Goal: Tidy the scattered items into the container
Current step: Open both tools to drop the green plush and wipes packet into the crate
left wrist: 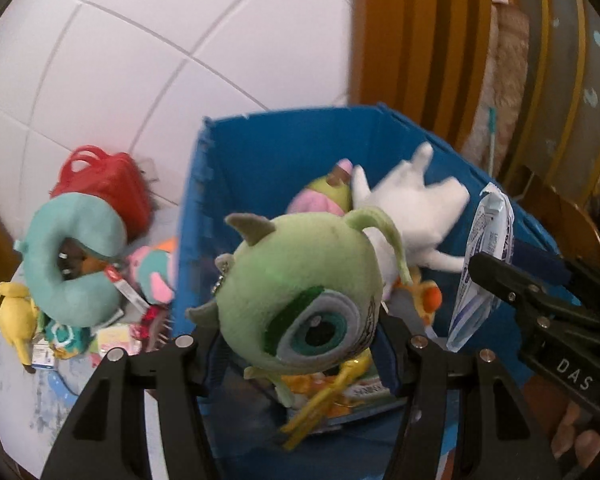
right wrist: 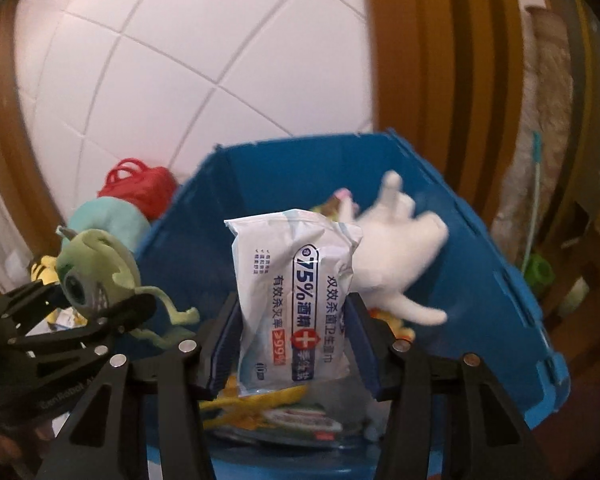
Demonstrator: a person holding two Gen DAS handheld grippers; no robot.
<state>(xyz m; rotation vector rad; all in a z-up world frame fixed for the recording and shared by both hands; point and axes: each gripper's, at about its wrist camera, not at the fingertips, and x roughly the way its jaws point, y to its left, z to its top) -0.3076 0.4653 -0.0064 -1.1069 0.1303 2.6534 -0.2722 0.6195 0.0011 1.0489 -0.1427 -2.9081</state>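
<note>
One blue bin [left wrist: 268, 152]. Inside it lie one white plush [left wrist: 412, 200] and one pink-and-green plush [left wrist: 324, 196]. One green one-eyed plush [left wrist: 300, 292] and one wet-wipes pack [right wrist: 296, 296] hang over its near side. To the left: one teal neck pillow [left wrist: 68, 256], one red bag [left wrist: 108, 184], one yellow striped plush [left wrist: 12, 308].

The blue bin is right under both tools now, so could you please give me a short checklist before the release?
1. Left tool grips the green one-eyed plush: ok.
2. Right tool grips the wipes pack: ok.
3. Both items hang over the blue bin opening: ok.
4. Room left in the bin beside the white plush: ok.
5. Tools clear of each other: ok, side by side, apart.
6. Floor pile done: not ok, teal neck pillow and yellow plush remain outside.
</note>
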